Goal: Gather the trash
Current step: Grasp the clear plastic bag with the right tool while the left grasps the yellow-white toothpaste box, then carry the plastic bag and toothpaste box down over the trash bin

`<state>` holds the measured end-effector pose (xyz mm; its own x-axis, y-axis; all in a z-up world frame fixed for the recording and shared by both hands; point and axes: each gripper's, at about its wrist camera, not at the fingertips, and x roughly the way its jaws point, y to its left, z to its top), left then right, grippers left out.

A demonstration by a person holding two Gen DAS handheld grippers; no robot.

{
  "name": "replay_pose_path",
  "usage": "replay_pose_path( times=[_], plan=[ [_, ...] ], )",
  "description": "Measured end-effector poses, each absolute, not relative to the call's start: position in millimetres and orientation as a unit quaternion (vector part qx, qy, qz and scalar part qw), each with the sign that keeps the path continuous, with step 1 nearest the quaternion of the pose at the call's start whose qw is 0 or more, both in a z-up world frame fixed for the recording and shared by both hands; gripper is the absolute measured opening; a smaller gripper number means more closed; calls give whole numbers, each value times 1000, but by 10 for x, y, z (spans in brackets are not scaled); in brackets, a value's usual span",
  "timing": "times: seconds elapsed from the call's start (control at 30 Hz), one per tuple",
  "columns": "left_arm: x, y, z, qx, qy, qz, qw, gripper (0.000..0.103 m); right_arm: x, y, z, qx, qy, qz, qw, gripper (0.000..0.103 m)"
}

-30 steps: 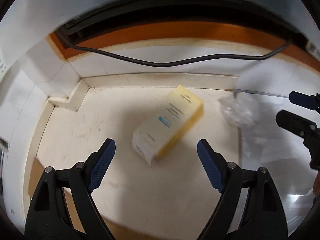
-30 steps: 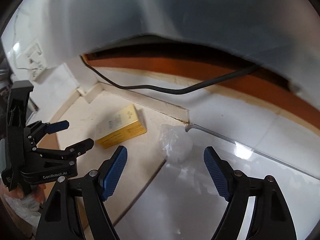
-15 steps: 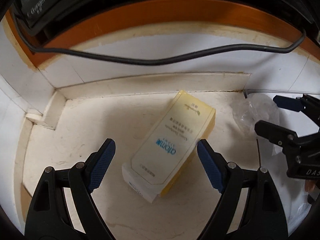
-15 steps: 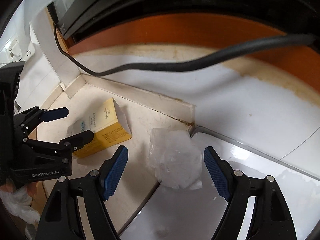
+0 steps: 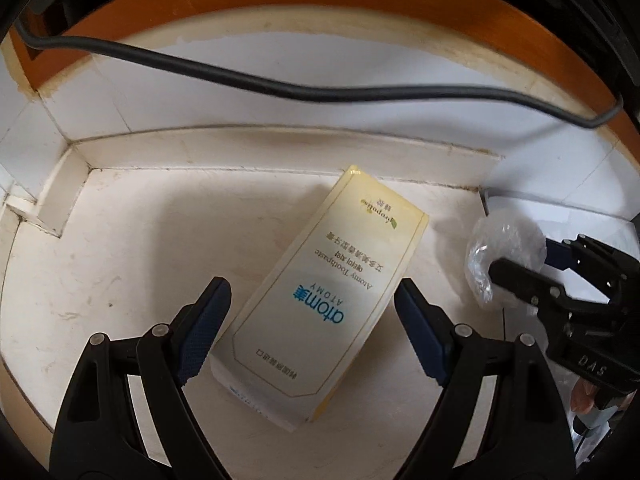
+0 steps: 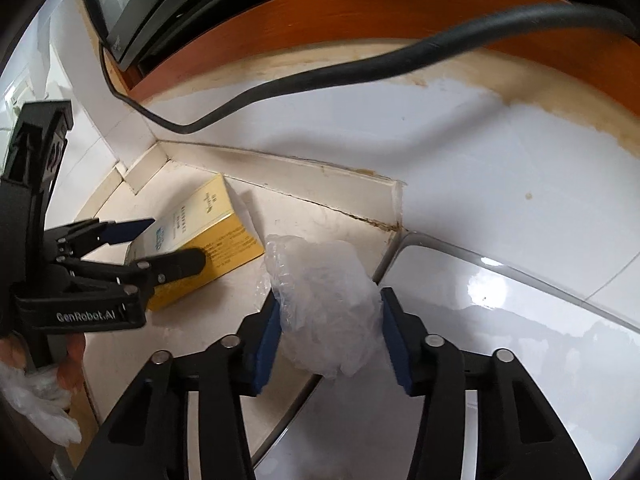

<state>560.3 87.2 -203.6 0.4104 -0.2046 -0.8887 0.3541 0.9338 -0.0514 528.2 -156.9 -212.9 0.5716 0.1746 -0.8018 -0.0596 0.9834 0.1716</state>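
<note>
Nearest, in the right wrist view: right gripper point(image 6: 329, 334), fingers apart, blue pads point(image 6: 267, 340) at both flanks of the crumpled clear plastic wrap point(image 6: 324, 300), perhaps touching at the left side, not yet pressing. Wrap lying across the raised rim of the glossy white surface point(image 6: 520, 344), half on the cream countertop point(image 6: 240, 308).

In the left wrist view: left gripper point(image 5: 312, 316), fingers wide apart, astride the near half of the yellow Atomy toothpaste box point(image 5: 324, 288). Box flat on the countertop, turned diagonal, far corner near the low cream ledge point(image 5: 280, 152).

Possible trouble, as a judgement: diagonal box wider than it looks between the pads, so a turn or slide of the box at closing, toward the ledge. Wrap light and springy; likely to squeeze out forward or catch on the rim. Both grippers near to each other, with only a narrow gap between box and wrap, so some risk of bumping.

Farther: white tiled wall, black cable point(image 5: 320, 92) hanging loose across it, orange wooden trim point(image 5: 360, 4) above. Corner closed at the back and left; free room mostly upward and back toward the person.
</note>
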Motion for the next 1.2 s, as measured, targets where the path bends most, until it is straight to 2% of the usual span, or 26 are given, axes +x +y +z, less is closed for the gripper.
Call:
replay_pose_path(
  times=[0.17, 0.2, 0.23, 0.57, 1.2],
  plan=[
    [5474, 828, -2054, 87, 516, -169, 835, 60, 5172, -1644, -2080, 74, 460, 65, 882, 35],
    [5446, 816, -2055, 92, 518, -165, 834, 54, 5145, -1647, -2074, 74, 461, 65, 882, 34],
    [5421, 809, -2054, 94, 520, -164, 833, 52, 5109, -1643, -2068, 74, 460, 65, 882, 33],
    [5057, 633, -1920, 116, 529, -140, 829, 51, 4656, -1602, -1858, 88, 445, 75, 888, 30],
    [3215, 159, -771, 64, 492, -97, 863, 51, 3029, -1957, -925, 76, 385, 139, 909, 30]
  ],
)
